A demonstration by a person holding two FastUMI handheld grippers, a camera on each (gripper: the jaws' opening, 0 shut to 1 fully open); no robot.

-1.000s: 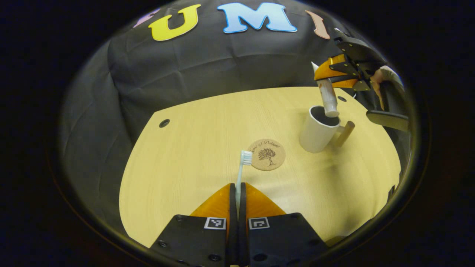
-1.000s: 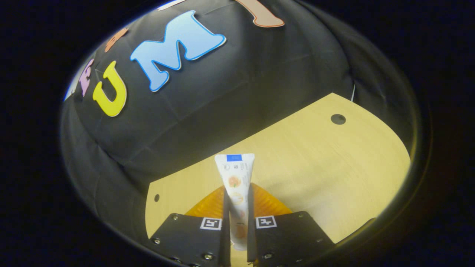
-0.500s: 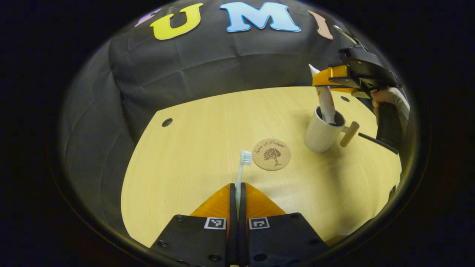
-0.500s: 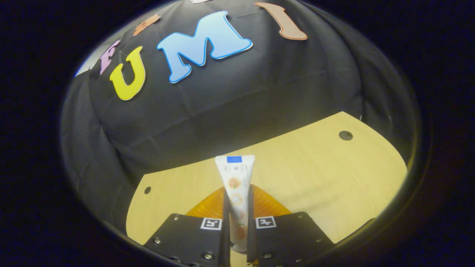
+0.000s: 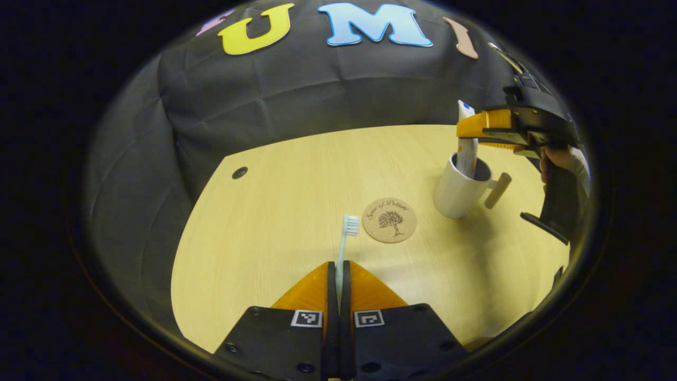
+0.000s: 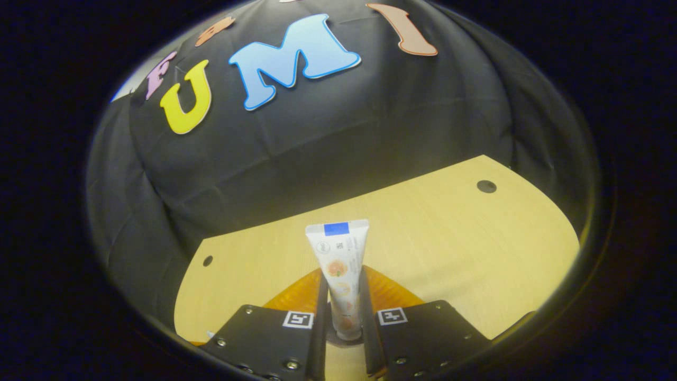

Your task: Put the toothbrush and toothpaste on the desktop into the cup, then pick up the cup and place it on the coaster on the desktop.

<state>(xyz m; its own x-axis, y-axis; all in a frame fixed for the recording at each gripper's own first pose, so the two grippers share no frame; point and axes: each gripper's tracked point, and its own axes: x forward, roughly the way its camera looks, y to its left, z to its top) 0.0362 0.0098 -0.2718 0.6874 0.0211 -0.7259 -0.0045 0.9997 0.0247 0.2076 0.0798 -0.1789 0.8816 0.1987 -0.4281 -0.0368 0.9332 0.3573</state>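
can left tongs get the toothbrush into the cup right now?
Probably not yet. The left tongs grip the toothbrush, but the right tongs sit right over the cup, with the toothpaste standing in its mouth.

The pale wooden worktop (image 5: 275, 211) carried a round cork coaster (image 5: 390, 220) and, near it, a white cup (image 5: 455, 193).

The left gripper (image 5: 338, 275) is clamped tight, fingers level and pointing forward. The right gripper (image 6: 344, 301) stands slightly parted, level.
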